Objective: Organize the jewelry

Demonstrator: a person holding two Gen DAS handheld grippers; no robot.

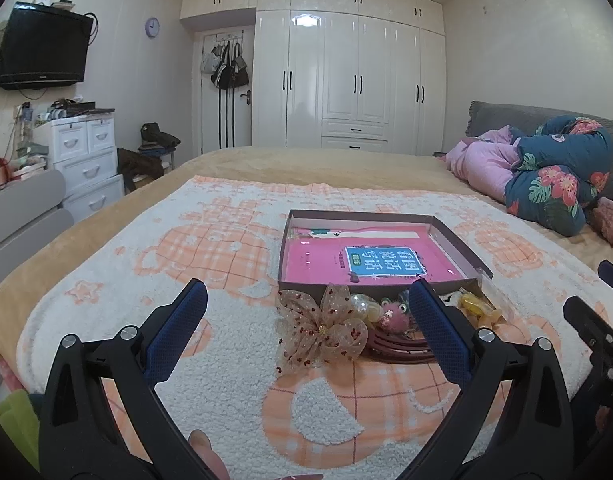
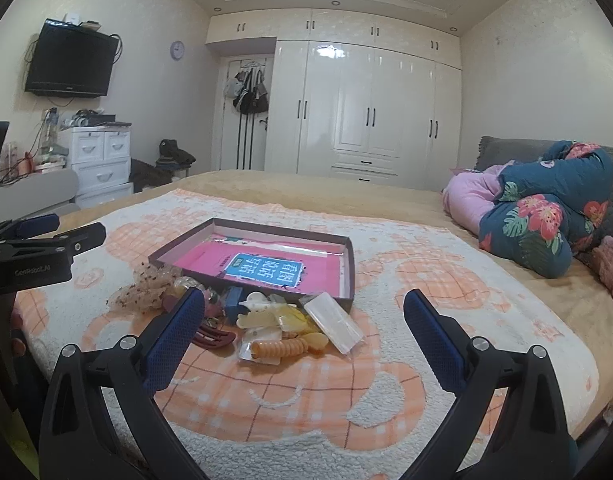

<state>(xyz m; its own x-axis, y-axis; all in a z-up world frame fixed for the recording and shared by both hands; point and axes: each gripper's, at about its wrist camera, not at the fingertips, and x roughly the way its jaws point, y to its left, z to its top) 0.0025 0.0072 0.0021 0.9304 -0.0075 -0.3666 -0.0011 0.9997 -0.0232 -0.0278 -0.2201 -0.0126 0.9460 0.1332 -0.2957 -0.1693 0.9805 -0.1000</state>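
Hair accessories heaped on the bed, just ahead of both tongs, none yet sorted. Left tongs (image 1: 306, 316) spread wide and empty, hovering low over the peach-and-white fleece blanket (image 1: 226, 240); the sheer sequinned bow (image 1: 320, 326) lies between their tips, so it reads as the likely first pick. Behind the bow sit a clear bead piece (image 1: 358, 305) and a pink fuzzy charm (image 1: 394, 314), close against the right-hand finger. Right tongs (image 2: 300, 316) likewise gape with nothing held. Between their tips: an orange spiral hair tie (image 2: 280, 349) on its card, a cream claw clip (image 2: 258, 312), a clear packet (image 2: 334, 322). A dark red snap clip (image 2: 212, 338) lies by the left finger. Beyond the pile, touching its far edge, stands a shallow open box (image 2: 352, 268), with a pink book (image 2: 262, 270) flat in its bottom; probably the book stiffens the box on the soft bedding. Box is placed within easy reach, apparently as the destination, and holds no accessories yet. Pile is loose and overlapping, so single pieces may drag neighbours. Both tools are parked back from the heap, mouths toward it.
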